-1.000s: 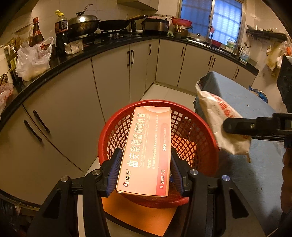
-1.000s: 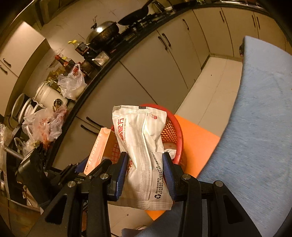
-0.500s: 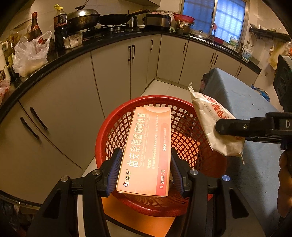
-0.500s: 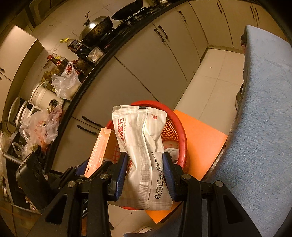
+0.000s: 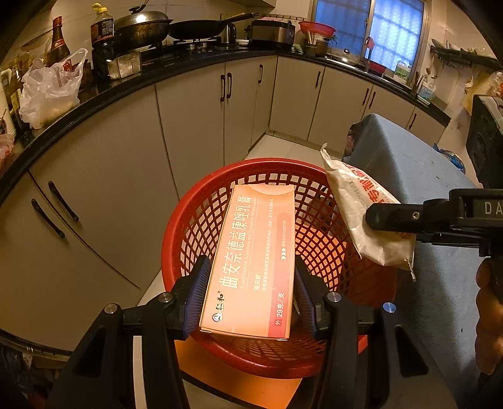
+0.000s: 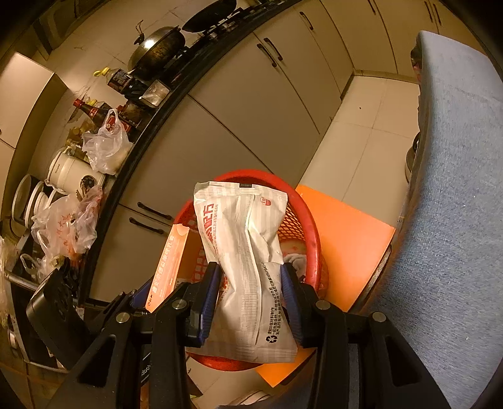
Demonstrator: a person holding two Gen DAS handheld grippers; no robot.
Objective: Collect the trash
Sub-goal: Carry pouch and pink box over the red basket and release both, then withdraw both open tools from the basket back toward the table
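The orange carton point(image 5: 251, 264) sits lengthwise between the blue pads of the left tool point(image 5: 250, 295), both pads pressed on its long sides, and it hangs over the near half of the red basket point(image 5: 188, 226), its far end above the open mesh. The white packet point(image 6: 248, 261) is pinched at its waist by the right tool point(image 6: 250, 302), whose jaws are opening while the pads still touch it; its upper end rises over the basket's rim on the side toward the blue-covered worktop point(image 6: 456, 220). Under the basket lies an orange board point(image 6: 345, 239), which runs from the basket to the worktop's edge. Inside the basket, below the packet, some pale crumpled scraps show. Beyond the basket stand the beige cabinet doors point(image 5: 195, 126), and above them a dark counter point(image 5: 94, 94) carrying plastic bags, bottles and a wok point(image 5: 141, 28).
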